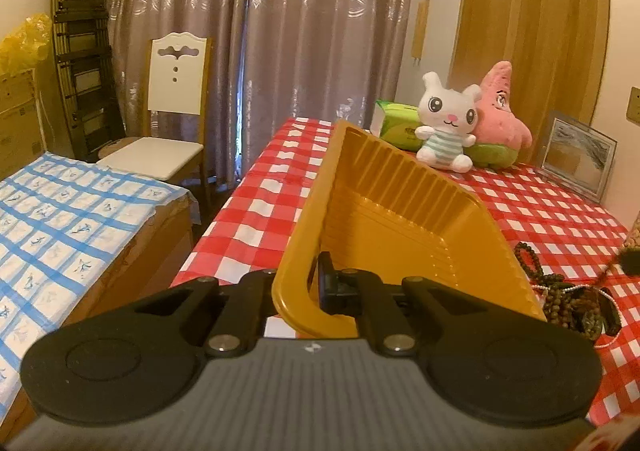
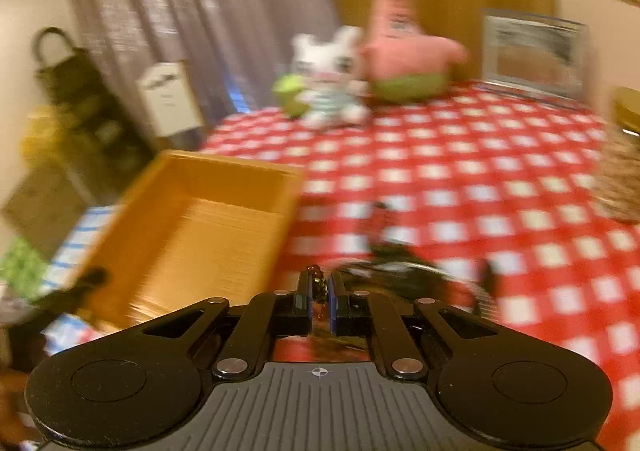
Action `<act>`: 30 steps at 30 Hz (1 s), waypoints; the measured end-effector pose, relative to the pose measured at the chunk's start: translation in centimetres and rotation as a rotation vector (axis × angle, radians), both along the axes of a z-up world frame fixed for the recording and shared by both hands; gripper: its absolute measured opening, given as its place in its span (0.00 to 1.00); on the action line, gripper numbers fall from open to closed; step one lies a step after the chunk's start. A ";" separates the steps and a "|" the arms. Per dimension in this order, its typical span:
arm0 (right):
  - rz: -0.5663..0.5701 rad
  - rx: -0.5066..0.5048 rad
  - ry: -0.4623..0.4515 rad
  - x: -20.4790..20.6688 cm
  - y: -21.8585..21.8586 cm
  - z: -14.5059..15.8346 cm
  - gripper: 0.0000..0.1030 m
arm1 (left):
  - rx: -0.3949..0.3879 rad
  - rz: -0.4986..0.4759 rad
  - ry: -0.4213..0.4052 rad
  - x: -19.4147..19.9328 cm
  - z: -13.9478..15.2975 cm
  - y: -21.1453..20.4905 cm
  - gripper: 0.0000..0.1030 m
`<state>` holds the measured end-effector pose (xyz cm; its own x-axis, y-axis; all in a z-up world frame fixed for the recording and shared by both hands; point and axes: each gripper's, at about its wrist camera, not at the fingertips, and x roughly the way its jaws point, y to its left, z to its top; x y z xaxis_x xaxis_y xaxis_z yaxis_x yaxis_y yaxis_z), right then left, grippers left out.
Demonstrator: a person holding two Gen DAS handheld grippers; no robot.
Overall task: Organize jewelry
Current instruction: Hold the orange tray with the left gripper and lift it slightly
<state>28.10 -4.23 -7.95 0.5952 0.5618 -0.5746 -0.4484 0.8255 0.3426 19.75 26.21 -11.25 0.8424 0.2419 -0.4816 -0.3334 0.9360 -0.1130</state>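
Note:
My left gripper point(image 1: 298, 287) is shut on the near rim of a yellow-orange plastic tray point(image 1: 400, 211) and holds it tilted up above the red checked table point(image 1: 260, 203). The tray looks empty. A heap of bead bracelets and necklaces point(image 1: 568, 299) lies on the cloth to its right. In the blurred right wrist view my right gripper point(image 2: 320, 289) is shut on a small dark beaded piece of jewelry point(image 2: 318, 283) just above the jewelry heap point(image 2: 404, 275), with the tray point(image 2: 200, 227) at its left.
A white bunny plush point(image 1: 448, 123), a pink star plush point(image 1: 500, 111), a green tissue pack point(image 1: 394, 119) and a picture frame point(image 1: 576, 155) stand at the table's back. A jar point(image 2: 624, 171) stands at the right. A chair point(image 1: 172, 111) and a blue-checked box point(image 1: 68, 219) are left.

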 end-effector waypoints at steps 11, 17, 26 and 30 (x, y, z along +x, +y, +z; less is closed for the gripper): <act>0.195 -0.013 -0.001 1.1 9.0 -2.9 0.07 | -0.009 -0.008 -0.001 0.0 0.0 0.4 0.06; 0.202 -0.069 0.035 1.8 9.9 -4.6 0.09 | -0.007 -0.011 -0.001 0.1 0.0 0.4 0.06; 0.151 -0.078 0.041 -0.2 5.6 -3.9 0.25 | 0.003 -0.011 -0.001 0.4 0.2 0.3 0.06; 0.079 -0.111 0.074 -0.8 2.0 -4.4 0.25 | 0.010 -0.008 0.000 0.4 0.2 0.3 0.06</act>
